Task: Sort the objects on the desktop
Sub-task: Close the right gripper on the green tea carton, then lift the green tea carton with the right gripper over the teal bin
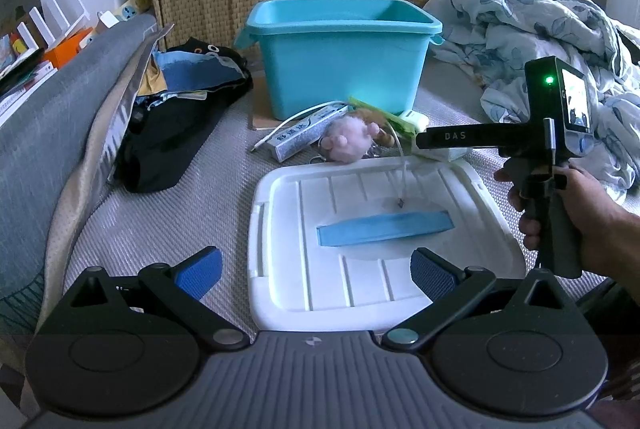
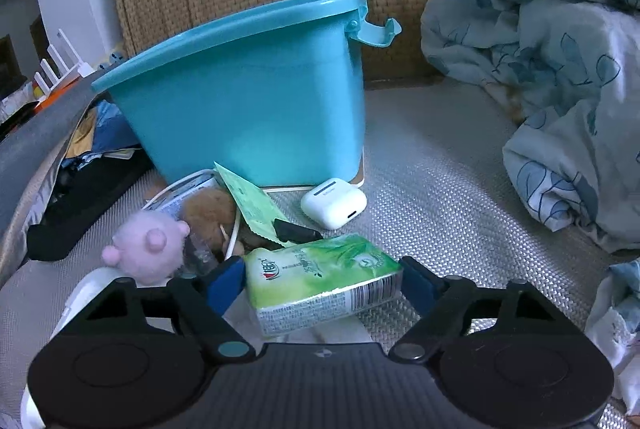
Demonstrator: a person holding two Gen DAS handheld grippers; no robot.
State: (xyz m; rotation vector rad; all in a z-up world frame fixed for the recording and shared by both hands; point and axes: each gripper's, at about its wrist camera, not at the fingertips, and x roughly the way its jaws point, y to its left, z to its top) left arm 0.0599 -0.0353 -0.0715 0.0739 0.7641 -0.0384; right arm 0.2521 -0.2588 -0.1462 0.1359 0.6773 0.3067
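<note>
One green tissue pack (image 2: 320, 289) lies between the blue pads of the right gripper (image 2: 322, 283), at the near edge of the pile. Both pads (image 2: 226, 285) sit against its ends, so the gripper holds it. Only the right view shows this pack clearly, and also one white earbud case (image 2: 334, 202) just right of the pile, near the tub.

One teal tub (image 1: 340, 49) stands far, before the woven headboard. In front of it lie one pink plush (image 1: 348, 141), one long box (image 1: 306, 133) and one white cable (image 1: 400, 157).

The left view alone shows one white lid (image 1: 360, 229) with one blue strip (image 1: 384, 227) on it. The left gripper (image 1: 316, 271) hangs wide open over the lid's near edge, holding nothing.

Bare mat (image 2: 440, 169) lies right of the tub.
</note>
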